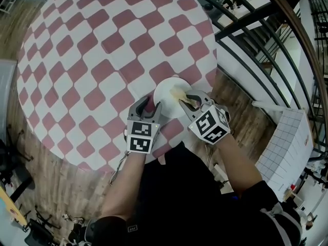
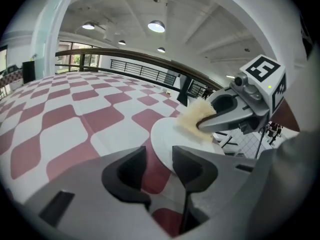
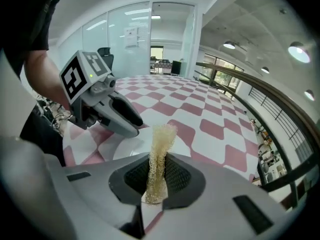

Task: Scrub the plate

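A white plate [image 1: 169, 94] lies near the front edge of the round table [image 1: 102, 50] with its red and white checked cloth. My right gripper [image 1: 187, 102] is shut on a pale yellow mesh scrubber [image 1: 179, 93], whose end rests over the plate's right part. In the right gripper view the scrubber [image 3: 162, 139] stands up between the jaws of the right gripper [image 3: 159, 171]. My left gripper [image 1: 151, 105] stands open at the plate's left rim. In the left gripper view the plate [image 2: 167, 136] lies just beyond the parted fingers of the left gripper [image 2: 160, 156], with nothing pressed between them.
A dark metal railing [image 1: 246, 29] curves along the table's right side. A white board with a grid [image 1: 289, 147] leans at the right, over wooden floor [image 1: 41, 188]. The person's dark sleeves fill the lower middle.
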Demonstrator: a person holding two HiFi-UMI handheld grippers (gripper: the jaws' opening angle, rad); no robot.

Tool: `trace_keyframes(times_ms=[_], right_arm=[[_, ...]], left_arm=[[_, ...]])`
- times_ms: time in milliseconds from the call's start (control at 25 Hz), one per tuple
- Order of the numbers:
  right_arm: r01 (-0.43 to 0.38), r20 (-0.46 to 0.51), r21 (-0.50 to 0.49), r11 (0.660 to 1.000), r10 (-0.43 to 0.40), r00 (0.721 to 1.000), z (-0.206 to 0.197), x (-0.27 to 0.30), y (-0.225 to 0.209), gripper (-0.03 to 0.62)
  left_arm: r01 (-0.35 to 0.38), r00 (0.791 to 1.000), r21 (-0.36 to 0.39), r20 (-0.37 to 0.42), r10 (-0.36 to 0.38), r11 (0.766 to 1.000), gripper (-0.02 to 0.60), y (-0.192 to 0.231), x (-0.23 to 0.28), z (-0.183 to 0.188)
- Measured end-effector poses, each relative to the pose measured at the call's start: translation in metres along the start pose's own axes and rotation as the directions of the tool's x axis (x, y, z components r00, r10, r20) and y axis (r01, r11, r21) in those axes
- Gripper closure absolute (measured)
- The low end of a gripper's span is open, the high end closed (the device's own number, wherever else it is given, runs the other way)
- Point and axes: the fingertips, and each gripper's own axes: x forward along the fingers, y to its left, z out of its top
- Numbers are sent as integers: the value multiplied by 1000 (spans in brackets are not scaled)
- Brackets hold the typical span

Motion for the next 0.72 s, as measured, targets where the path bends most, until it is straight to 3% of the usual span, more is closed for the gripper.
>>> trace_keyframes(times_ms=[120, 200, 600, 720], right_arm=[[-91, -87, -71, 993, 84, 993, -13, 15, 19, 549], [-104, -140, -131, 986, 85, 986, -22, 27, 24, 549], [64, -219, -153, 986, -97, 971, -39, 16, -35, 549], [81, -231, -121, 989, -107, 967, -49, -2, -47, 549]], left_arm=[[-20, 999, 38, -28, 21, 999, 414, -1, 4, -3], [-21, 999, 56, -36, 23, 998, 414, -1, 7, -4], [-39, 998, 96, -37, 43, 995, 414, -3, 5, -8], [-47, 997, 122, -48, 53, 991, 414, -4, 6, -9]])
